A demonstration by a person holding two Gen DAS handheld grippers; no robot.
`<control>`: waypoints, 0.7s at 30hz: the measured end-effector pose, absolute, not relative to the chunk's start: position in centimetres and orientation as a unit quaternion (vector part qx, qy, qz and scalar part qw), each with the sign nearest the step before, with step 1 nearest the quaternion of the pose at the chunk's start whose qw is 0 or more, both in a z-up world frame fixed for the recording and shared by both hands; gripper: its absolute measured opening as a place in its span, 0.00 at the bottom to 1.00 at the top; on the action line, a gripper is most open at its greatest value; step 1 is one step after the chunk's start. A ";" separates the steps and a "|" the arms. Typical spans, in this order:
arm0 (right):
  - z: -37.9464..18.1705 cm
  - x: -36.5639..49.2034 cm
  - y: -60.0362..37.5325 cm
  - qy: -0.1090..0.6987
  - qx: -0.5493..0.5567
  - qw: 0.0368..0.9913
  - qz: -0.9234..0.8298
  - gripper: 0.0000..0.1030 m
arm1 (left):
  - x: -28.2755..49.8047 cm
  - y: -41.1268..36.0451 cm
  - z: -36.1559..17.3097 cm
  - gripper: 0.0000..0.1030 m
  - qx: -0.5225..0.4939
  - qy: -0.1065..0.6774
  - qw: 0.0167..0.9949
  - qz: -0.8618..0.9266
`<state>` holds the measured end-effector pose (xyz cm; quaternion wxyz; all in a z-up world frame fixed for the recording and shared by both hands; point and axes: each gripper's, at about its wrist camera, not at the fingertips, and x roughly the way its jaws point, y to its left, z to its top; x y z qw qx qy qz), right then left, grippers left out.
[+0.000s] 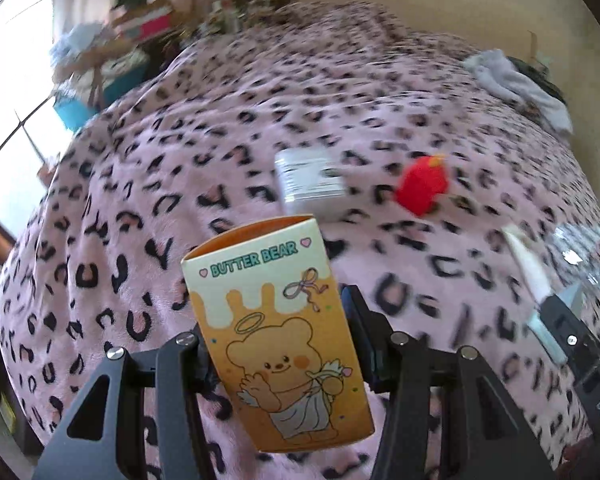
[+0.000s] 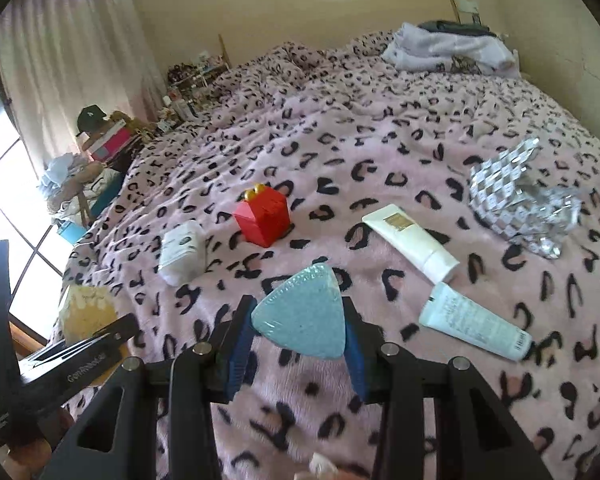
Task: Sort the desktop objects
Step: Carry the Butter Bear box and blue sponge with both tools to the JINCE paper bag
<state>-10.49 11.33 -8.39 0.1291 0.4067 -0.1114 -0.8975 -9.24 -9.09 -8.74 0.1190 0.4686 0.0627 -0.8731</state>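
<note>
- Left gripper [image 1: 278, 344]: I hold it clenched on the bear box [image 1: 278, 336], which stands upright between the two fingers, open top edge up, "BUTTER BEAR" print facing the camera. The box is off the blanket [image 1: 188, 152].
- Right gripper [image 2: 296, 330]: I hold it clamped on the blue sponge [image 2: 302, 314], a rounded triangle pinched at its two lower sides by the blue pads [image 2: 240, 344], raised above the blanket [image 2: 340, 128].
- White box [image 2: 182, 252]: lies on the blanket left of the red box [image 2: 262, 216], just beside it but apart. In the left view it [image 1: 310, 178] is blurred, beyond the bear box.
- Red box: sits upright mid-blanket with two yellow knobs on top; in the left view it [image 1: 422, 186] shows as a red blur right of the white box.
- White tube [image 2: 410, 242]: lies diagonally, cap toward me, right of the sponge.
- Pale tube [image 2: 474, 322]: lies just below the white tube's cap, near it; I cannot tell if they touch.
- Silver bag [image 2: 524, 200]: checkered, crumpled, at the right side, apart from the tubes.
- Bear box in the right view [image 2: 86, 312]: blurred yellow at the lower left, in the left gripper [image 2: 80, 344].
- Folded clothes [image 2: 452, 50]: piled at the far end of the bed.
- Clutter [image 2: 100, 140]: stacked beside the bed by the curtain [image 2: 72, 60], a black cap on top.
</note>
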 end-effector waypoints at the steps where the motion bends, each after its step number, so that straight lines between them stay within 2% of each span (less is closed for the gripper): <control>1: -7.9 -9.9 11.7 -0.111 0.403 0.129 -0.899 0.40 | -9.0 -8.3 -8.2 0.50 0.467 0.057 0.111 -0.875; 21: -2.1 -1.1 21.3 -0.133 0.353 0.091 -0.922 0.40 | -4.3 4.8 -2.7 0.50 0.452 -0.019 0.010 -0.892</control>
